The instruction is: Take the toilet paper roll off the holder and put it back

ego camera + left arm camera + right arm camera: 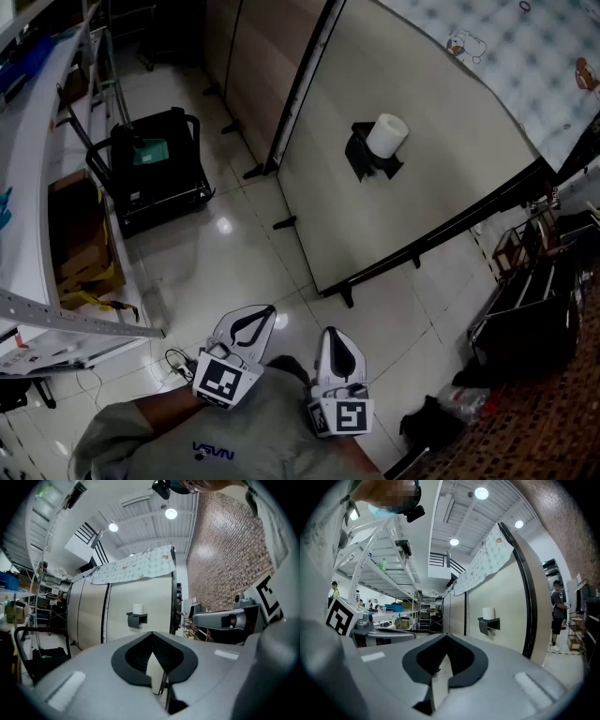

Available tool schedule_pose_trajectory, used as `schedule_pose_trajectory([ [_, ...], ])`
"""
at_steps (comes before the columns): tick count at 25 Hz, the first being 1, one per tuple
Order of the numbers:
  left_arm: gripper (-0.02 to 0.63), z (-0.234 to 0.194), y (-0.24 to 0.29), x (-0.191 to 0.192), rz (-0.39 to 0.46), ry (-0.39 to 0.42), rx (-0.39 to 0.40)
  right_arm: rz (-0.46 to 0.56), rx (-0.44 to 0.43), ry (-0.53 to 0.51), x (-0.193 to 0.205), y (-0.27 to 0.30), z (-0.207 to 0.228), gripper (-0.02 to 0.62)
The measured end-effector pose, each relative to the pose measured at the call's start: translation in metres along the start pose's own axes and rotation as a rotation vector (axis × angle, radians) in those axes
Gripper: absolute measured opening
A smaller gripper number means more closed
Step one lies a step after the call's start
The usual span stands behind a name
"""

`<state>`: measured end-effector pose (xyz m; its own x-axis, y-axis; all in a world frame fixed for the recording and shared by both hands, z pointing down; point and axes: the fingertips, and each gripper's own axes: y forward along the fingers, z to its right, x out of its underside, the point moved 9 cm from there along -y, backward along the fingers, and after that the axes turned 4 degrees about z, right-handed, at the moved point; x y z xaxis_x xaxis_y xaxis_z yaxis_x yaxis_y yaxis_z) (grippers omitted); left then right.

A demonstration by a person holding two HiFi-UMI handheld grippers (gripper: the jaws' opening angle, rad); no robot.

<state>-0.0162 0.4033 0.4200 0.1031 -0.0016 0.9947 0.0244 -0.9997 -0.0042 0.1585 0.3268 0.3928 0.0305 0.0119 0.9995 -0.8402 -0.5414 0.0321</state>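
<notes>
White toilet paper roll [387, 134] sits upright on its black holder [367, 156], upper right of centre in my head view; my left tongs [251, 326] and right tongs [339, 350] are both closed, empty and well apart from it, so either nothing's started or it's all done.

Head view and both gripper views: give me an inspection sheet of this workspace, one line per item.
Surface: glossy tiled floor.
Job's things: toilet paper roll stands upright on the black holder, which is fixed to the beige panel.
Clutter: black cart and cardboard box at left; dark bag at lower right.
Grippers: left claw and right claw are both shut, empty and well away from the roll.
Cables: thin cable on the floor beside the left claw.
Surroundings: brick wall, patterned cloth over the panel's top, person standing beyond the panel.
</notes>
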Motion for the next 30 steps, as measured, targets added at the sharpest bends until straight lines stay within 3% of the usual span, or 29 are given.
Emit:
schedule_pose_trajectory([
  [6,0.005,-0.017,0.014,0.006,-0.022,-0.008,-0.025,-0.002,-0.017,0.011,0.004,0.025,0.007,0.000],
  [12,0.005,-0.046,0.053,0.008,-0.035,0.033,-0.094,0.025,-0.080,0.052,0.013,0.081,0.036,0.000],
  [18,0.005,-0.070,0.131,0.004,-0.060,0.041,-0.128,0.055,-0.133,0.065,0.009,0.149,0.088,0.000],
  [25,0.005,-0.080,0.230,-0.012,-0.112,0.059,-0.080,0.051,-0.112,0.071,0.005,0.206,0.156,0.000],
  [30,0.005,-0.082,0.289,-0.022,-0.120,0.089,-0.090,0.063,-0.109,0.060,-0.002,0.236,0.207,0.000],
])
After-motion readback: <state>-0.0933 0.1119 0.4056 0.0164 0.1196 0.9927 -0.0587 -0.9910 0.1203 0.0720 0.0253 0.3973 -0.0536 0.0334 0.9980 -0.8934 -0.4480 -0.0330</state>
